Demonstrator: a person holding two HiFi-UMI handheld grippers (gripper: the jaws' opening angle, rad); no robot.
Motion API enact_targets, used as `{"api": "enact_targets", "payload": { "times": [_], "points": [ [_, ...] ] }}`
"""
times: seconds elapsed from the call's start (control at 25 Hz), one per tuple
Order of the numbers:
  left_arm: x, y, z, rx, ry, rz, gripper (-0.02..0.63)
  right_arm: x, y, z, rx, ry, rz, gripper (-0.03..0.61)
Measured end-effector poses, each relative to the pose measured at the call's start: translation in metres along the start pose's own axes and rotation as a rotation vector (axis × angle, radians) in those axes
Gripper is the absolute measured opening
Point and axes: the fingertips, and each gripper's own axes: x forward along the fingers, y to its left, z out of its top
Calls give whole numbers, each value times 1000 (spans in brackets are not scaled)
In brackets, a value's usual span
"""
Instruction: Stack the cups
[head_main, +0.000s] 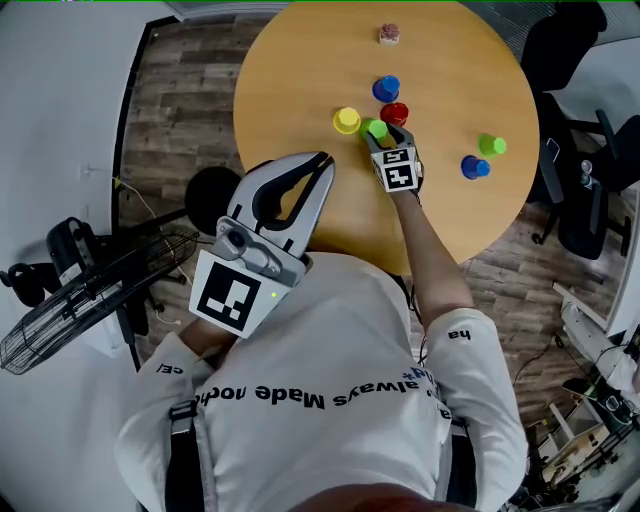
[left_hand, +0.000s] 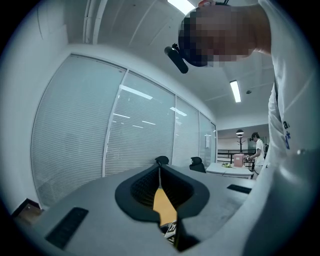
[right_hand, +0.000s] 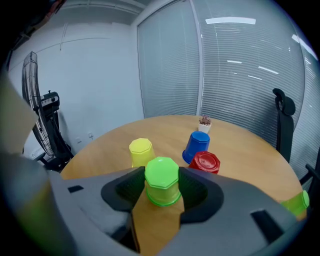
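A green cup (head_main: 377, 128) (right_hand: 161, 181) stands upside down on the round wooden table (head_main: 300, 60). My right gripper (head_main: 385, 131) (right_hand: 161, 170) is open, with one jaw on each side of the cup; I see no squeeze on it. Just beyond it stand a yellow cup (head_main: 347, 120) (right_hand: 140, 151), a red cup (head_main: 395, 112) (right_hand: 205, 162) and a blue cup (head_main: 386, 88) (right_hand: 198, 146), all upside down. Another green cup (head_main: 491, 145) (right_hand: 297, 202) and another blue cup (head_main: 474, 167) lie to the right. My left gripper (head_main: 322, 160) (left_hand: 160, 162) is shut and empty, held near the person's chest at the table's near edge.
A small potted plant (head_main: 389, 33) (right_hand: 204, 122) stands at the table's far side. Black office chairs (head_main: 560, 50) stand to the right of the table. A floor fan (head_main: 90, 300) stands to the left.
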Motion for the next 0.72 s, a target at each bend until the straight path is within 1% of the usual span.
{"api": "enact_targets", "payload": {
  "times": [0.32,0.44,0.6,0.72],
  "points": [
    [0,3,-1,-7,2,-4,32,4,1,-3,-12,2,2,227],
    [-1,2,1,-9,-3,-8,32,1,3,-1,-8,1,5,248],
    [-4,3,1,-6,-6,-13,32,-4,9,4,-12,-27,21,255],
    [-5,4,1,-6,-13,-17,32,-13,11,15,-13,-52,25,255]
  ]
}}
